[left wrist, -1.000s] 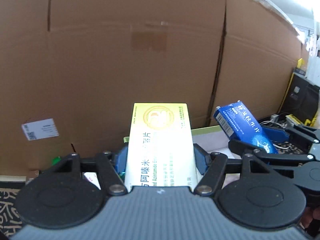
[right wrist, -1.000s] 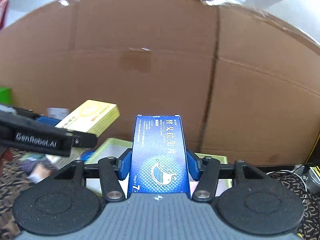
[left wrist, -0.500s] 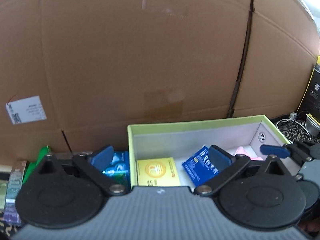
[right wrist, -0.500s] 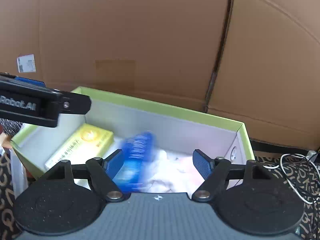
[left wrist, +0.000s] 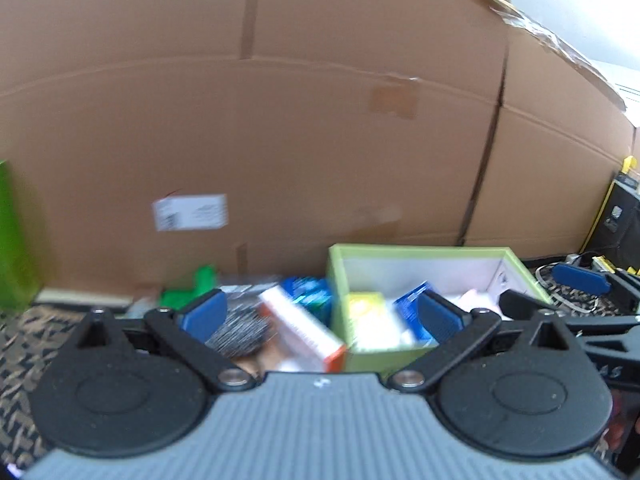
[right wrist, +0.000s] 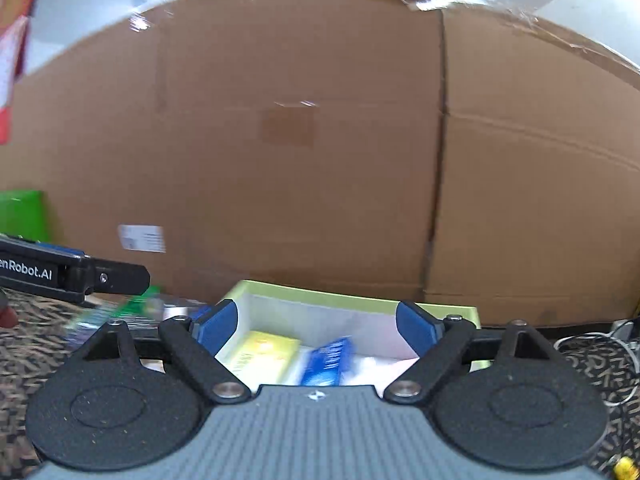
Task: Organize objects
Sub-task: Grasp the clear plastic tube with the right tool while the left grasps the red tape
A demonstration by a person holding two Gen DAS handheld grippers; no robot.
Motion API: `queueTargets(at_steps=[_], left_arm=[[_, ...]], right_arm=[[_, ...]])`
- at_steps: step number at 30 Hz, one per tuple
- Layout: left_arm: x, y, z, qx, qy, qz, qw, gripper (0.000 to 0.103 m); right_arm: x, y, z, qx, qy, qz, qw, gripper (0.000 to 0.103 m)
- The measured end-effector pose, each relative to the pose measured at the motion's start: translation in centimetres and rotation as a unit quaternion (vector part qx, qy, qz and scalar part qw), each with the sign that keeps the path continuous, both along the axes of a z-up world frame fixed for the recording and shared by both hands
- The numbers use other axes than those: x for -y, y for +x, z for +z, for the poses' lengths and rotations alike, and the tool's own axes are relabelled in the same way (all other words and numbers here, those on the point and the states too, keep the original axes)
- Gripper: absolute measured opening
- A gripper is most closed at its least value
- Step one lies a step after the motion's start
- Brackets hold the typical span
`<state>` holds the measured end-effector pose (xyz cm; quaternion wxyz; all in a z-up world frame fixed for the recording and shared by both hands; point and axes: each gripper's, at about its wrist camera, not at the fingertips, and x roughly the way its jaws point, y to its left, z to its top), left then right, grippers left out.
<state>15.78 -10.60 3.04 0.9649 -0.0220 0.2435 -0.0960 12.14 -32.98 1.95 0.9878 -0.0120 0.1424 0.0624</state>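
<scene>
Brown-black patterned cloth surface (right wrist: 592,364), big corrugated cardboard wall (left wrist: 280,140) behind. Left hand-held gripper (left wrist: 320,314) wide, empty; right hand-held gripper (right wrist: 318,326) opening, empty. Yellow carton (right wrist: 262,354) and blue carton (right wrist: 328,362) lie inside green-rimmed rectangular box (right wrist: 360,302).

Big cardboard wall (right wrist: 320,160) behind, patterned cloth (right wrist: 24,344) underfoot, bright ceiling (left wrist: 580,8)

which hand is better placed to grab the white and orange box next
Left. The white and orange box lies right between the open left gripper's fingers, outside the green tray; the right gripper faces the tray.
</scene>
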Motion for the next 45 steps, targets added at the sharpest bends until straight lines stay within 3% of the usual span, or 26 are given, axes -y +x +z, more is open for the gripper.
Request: queueTargets(at_steps=[5,11,17,21,23,25,33,35,38,45], left_arm=[[-4.1,-3.9,-2.2,-0.035,-0.019,0.041,0.9984,0.103],[-7.3,-5.6,-7.6,-0.109,-0.055,0.056,0.991,0.103],[-7.7,-5.8,-10.1,-0.127,-0.057,0.048,0.9891,0.103],[-7.3,-4.6,-10.9,-0.137,-0.052,0.045,0.9881,0.103],[-7.2,-4.1,-11.2,-0.142,-0.052,0.046,0.9874,0.1],[-7.2,-3.7,-11.6,-0.15,-0.057,0.043,0.9861,0.095],[-6.1,-2.8,-11.7,-0.141,-0.044,0.028,0.9887,0.092],[-5.5,-2.3,-11.7,-0.138,-0.033,0.019,0.9897,0.07],[-4.9,-2.0,-11.5,-0.143,-0.027,0.004,0.9894,0.047],[-5.2,-3.3,-11.0,-0.151,-0.032,-0.003,0.988,0.049]], right_arm=[[-3.1,-2.8,-1.9,-0.01,0.012,0.038,0.999,0.09],[-6.6,-3.4,-7.4,-0.089,0.001,0.08,0.993,0.09],[-9.7,0.3,-11.3,-0.144,-0.052,0.102,0.983,0.077],[-9.6,2.5,-11.8,-0.167,-0.039,0.102,0.98,0.072],[-9.5,3.3,-12.0,-0.177,-0.031,0.101,0.978,0.063],[-9.5,3.1,-11.9,-0.172,-0.029,0.103,0.979,0.037],[-8.3,-2.1,-11.6,-0.2,-0.01,0.064,0.978,0.032],[-8.3,-4.1,-11.6,-0.201,-0.004,0.06,0.978,0.032],[-8.4,-5.9,-11.4,-0.21,0.009,0.09,0.973,0.032],[-8.6,-5.9,-10.3,-0.192,-0.004,0.111,0.975,0.036]])
